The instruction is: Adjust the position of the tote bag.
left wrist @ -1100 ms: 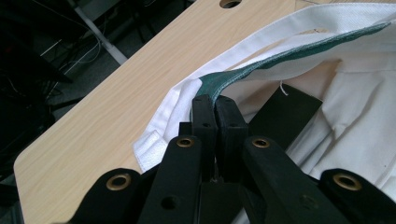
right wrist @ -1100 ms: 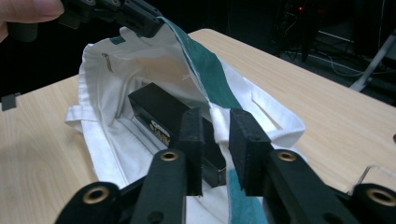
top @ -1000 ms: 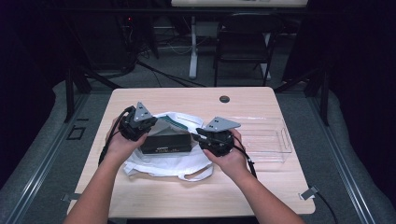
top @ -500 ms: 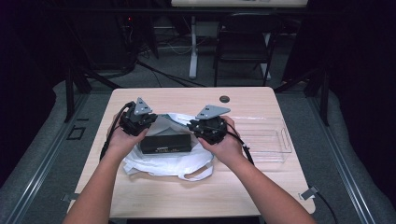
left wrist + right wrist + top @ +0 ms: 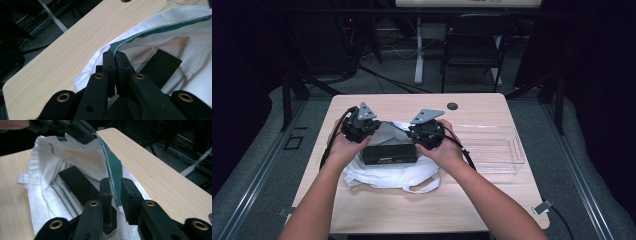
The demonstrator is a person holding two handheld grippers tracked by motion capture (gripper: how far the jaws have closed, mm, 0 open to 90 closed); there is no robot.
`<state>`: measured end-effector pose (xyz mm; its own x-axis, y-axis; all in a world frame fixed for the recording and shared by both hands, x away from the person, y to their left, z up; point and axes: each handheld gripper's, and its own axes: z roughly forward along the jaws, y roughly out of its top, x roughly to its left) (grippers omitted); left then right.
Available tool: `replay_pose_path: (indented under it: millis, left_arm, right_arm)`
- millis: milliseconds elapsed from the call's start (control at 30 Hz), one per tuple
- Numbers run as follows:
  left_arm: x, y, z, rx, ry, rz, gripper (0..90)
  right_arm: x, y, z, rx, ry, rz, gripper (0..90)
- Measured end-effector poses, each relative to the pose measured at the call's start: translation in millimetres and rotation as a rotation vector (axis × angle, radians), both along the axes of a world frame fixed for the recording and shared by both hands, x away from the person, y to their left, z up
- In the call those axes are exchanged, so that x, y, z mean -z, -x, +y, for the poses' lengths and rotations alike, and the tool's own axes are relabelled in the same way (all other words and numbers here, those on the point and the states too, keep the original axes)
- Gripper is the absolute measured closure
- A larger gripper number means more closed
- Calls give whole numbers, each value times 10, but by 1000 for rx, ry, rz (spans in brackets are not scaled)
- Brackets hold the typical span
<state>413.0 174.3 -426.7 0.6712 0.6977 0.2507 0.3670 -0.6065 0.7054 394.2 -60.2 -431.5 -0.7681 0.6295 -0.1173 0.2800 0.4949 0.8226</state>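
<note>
Bag (image 5: 384, 172), white cloth with a green-trimmed rim, lies at the middle of the table (image 5: 492, 210) in the high view, and I hold its mouth from both sides: left gripper (image 5: 358, 127) at the left edge, right gripper (image 5: 426, 132) at the right. A black box (image 5: 390, 154) lies between them in the mouth, with part of it showing, so I judge the step in hand to be spreading the opening so the box goes fully in or comes out; I cannot tell which. A clear tray (image 5: 497, 150) stands just right of the bag and looks empty. In the left gripper view, my jaws are pressed together on the green rim (image 5: 140, 37) with no gap between them, so that grip looks firm; the box (image 5: 162, 67) lies just beyond, on the white lining. In the right gripper view, the jaws straddle the green rim (image 5: 112, 167) with a slight gap on one side, the cloth running up between them, so I judge the hold lighter there and cannot tell whether it truly pinches. The box (image 5: 77, 183) sits low in the bag, and the left gripper (image 5: 75, 128) holds the far end of the rim taut. Next, I think, I must close the right jaws fully, then keep both rims lifted and apart, so the mouth stays wide without dragging the bag across the table.
</note>
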Motion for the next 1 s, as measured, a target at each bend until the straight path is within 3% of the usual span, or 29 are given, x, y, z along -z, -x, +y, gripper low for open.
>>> replay_pose_path:
  millis: [600,1000]
  left_arm:
    - [12,-15,-11,-2,10,6,882]
    - [30,-25,-17,8,7,7,882]
  right_arm:
    - [128,-121,62,17,39,27,762]
    - [182,-160,60,10,82,35,857]
